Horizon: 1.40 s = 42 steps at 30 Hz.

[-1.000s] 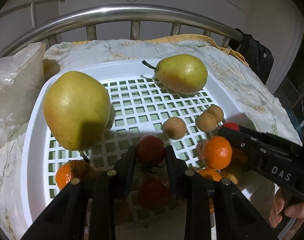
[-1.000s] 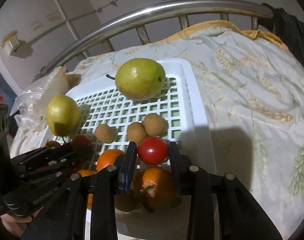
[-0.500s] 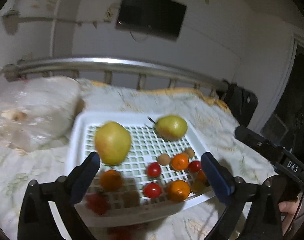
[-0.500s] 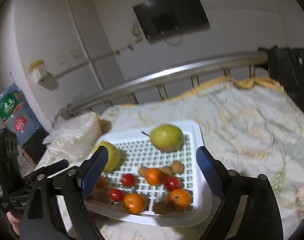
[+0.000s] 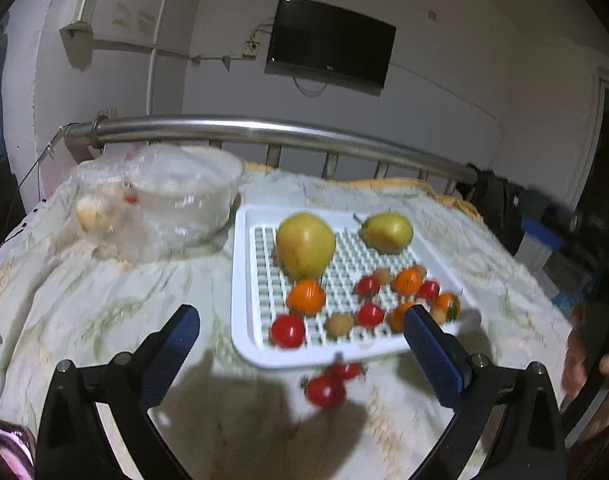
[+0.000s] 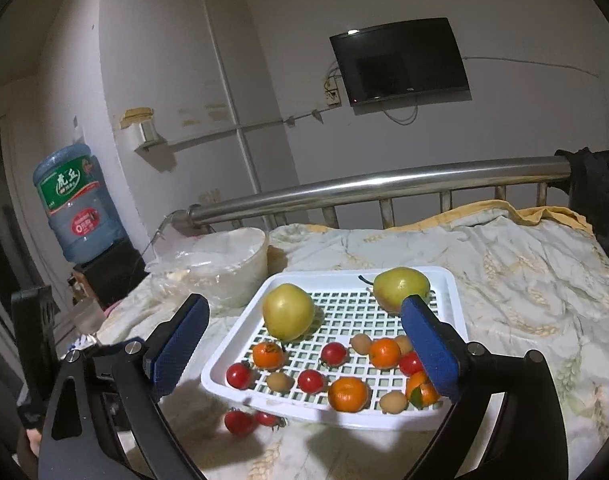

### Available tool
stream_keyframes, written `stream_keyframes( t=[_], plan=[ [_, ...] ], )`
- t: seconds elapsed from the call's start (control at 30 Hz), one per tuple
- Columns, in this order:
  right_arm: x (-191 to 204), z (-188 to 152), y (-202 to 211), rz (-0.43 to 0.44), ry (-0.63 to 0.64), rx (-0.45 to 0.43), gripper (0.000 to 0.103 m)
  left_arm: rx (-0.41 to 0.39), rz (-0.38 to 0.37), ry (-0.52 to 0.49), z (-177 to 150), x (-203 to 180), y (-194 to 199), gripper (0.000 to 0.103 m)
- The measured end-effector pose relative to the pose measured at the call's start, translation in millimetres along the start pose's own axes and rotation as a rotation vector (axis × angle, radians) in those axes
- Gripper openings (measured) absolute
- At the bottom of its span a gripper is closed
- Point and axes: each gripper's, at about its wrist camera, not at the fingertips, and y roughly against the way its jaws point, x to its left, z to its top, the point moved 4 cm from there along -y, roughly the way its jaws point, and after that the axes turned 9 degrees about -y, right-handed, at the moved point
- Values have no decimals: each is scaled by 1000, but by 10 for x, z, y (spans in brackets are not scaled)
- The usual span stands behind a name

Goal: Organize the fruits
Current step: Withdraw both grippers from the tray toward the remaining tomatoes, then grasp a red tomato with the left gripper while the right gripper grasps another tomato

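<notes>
The room has pale walls with a dark television (image 6: 400, 62) mounted high, and a water bottle (image 6: 78, 204) stands at the left. The bed (image 6: 524, 280) has a steel rail (image 6: 376, 188) and a wheat-patterned cover. A white tray (image 6: 444, 280) lies on the cover. Inside it two pears (image 6: 288, 312) sit near the far edge, and oranges (image 6: 347, 394), tomatoes and small brown fruits are toward the near edge. Two tomatoes (image 6: 240, 422) lie on the cover just beside the near left corner. A plastic bag (image 6: 220, 268) rests left of the tray. My left gripper (image 5: 300, 340) and my right gripper (image 6: 304, 348) are both spread wide and carry nothing.
</notes>
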Motion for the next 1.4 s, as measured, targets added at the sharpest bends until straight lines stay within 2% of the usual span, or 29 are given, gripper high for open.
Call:
stream_keyframes(
  t=[0.23, 0.4, 0.57, 0.73, 0.83, 1.03, 1.13, 1.17, 1.2, 1.33, 1.4],
  plan=[
    [-77, -231, 81, -33, 3, 21, 98, 60, -1, -68, -275, -182, -115, 103],
    [-185, -495, 42, -72, 4, 83, 98, 84, 1, -105, -402, -298, -206, 103],
    [-205, -683, 9, -91, 17, 127, 98, 139, -21, -95, -528, -305, -374, 102],
    [-204, -875, -91, -112, 41, 181, 98, 186, -45, -69, -613, -284, -501, 95],
    [-209, -970, -167, -120, 47, 215, 98, 203, -49, -68, -647, -278, -559, 89],
    [-228, -1051, -266, -129, 55, 254, 98, 226, -69, -76, -664, -298, -655, 71],
    [-222, -1107, -330, -124, 59, 284, 97, 237, -80, -86, -669, -323, -715, 55],
    [-211, -1131, -353, -125, 65, 295, 97, 246, -84, -88, -680, -327, -734, 45],
    [-197, -1151, -375, -126, 70, 305, 95, 257, -93, -88, -698, -330, -749, 40],
    [-123, -1232, -484, -116, 90, 350, 88, 252, -108, -79, -700, -294, -697, 38],
    [-72, -1277, -549, -113, 110, 377, 80, 235, -103, -70, -681, -232, -632, 38]
  ],
)
